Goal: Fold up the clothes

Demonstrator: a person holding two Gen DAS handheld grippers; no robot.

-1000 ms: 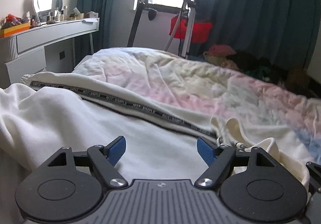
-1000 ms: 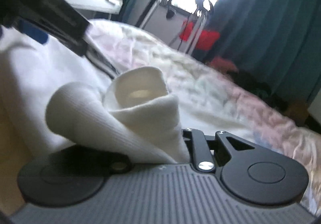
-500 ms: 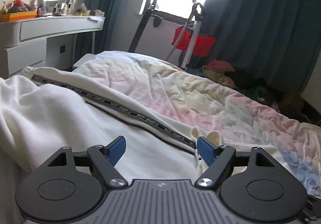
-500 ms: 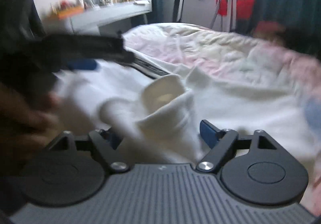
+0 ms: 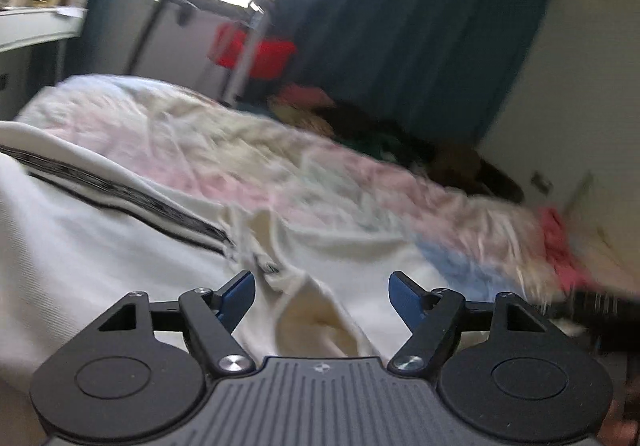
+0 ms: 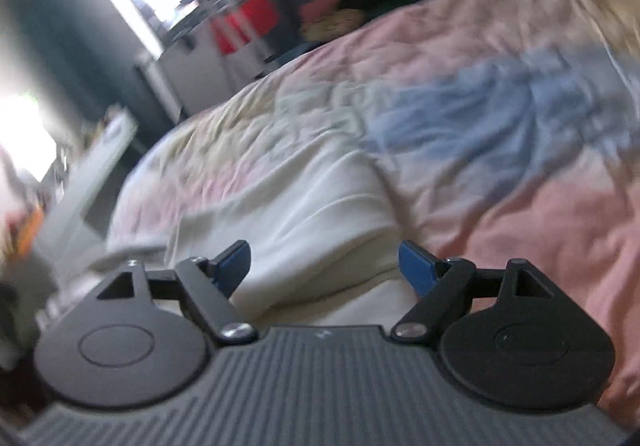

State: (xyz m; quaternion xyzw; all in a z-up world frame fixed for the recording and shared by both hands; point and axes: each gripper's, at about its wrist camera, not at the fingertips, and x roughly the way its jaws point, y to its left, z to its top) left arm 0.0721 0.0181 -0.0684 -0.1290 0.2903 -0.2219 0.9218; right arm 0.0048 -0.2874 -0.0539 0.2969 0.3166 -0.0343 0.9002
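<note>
Left wrist view shows the left gripper (image 5: 322, 292) with its jaws closing, fingers apart above a rumpled fold of the white garment (image 5: 100, 246), gripping nothing. The garment lies spread on the pastel quilt (image 5: 340, 174), its black printed band (image 5: 120, 190) running across it. On the right wrist view, the right gripper (image 6: 324, 264) is wide apart and empty over the garment's folded edge (image 6: 312, 206).

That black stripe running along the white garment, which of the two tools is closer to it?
Left. The left tool, its jaws closing on nothing yet, hangs over the white garment just short of the stripe's end. The right tool faces plain white cloth and quilt; no stripe shows there.
</note>
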